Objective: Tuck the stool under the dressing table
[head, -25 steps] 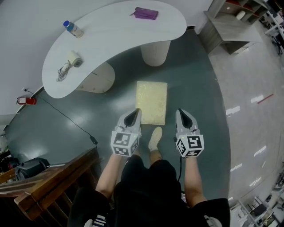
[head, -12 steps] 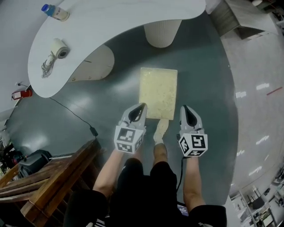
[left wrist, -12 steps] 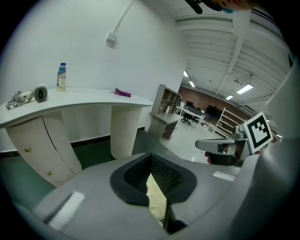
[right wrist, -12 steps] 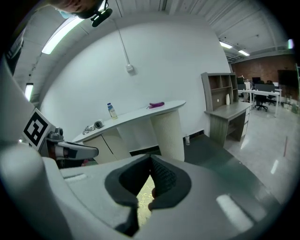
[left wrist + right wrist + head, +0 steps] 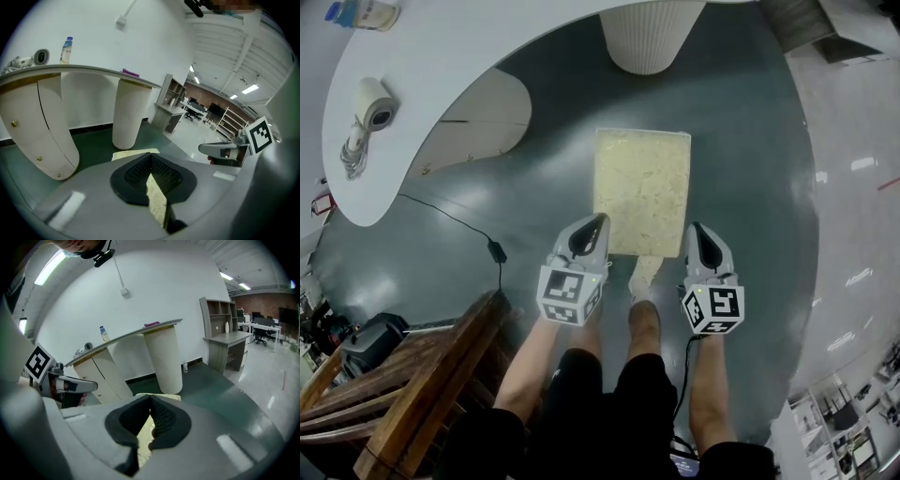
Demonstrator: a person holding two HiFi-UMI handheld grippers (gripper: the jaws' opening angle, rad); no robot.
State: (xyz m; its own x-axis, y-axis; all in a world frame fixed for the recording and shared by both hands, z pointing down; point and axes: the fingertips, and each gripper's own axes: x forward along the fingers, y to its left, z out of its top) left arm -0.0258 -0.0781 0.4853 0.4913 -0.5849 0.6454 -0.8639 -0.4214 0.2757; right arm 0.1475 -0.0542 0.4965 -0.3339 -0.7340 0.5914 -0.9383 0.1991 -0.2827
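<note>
The stool [image 5: 642, 192] stands on the dark green floor, out in the open in front of the dressing table [image 5: 441, 84]. Its far edge lies short of the ribbed pedestal [image 5: 649, 33] and its near edge lies just ahead of both claws. The left claw [image 5: 592, 225] sits by the near left corner and the right claw [image 5: 698, 232] by the near right corner. Each has its jaws pressed together with nothing between them, so by my reading the stool can only be shoved, not gripped. Whether either tip touches the seat I cannot tell from above. The main risk is an uneven push: if one claw leads, the stool would likely swivel and run a corner into the pedestal, which stands almost straight ahead. It could also swing the other way into the rounded cabinet [image 5: 478, 127] under the tabletop. The free space seems to lie between those two, so the stool probably needs steering to the left as it goes. Pressing high on the soft-looking cream seat could tip the stool or let closed tips slide off over it. The person's foot [image 5: 644, 277] is close to the near edge and may get in the way. A floor cable [image 5: 497, 251] lies to the left, where a wide drift might snag it.
</note>
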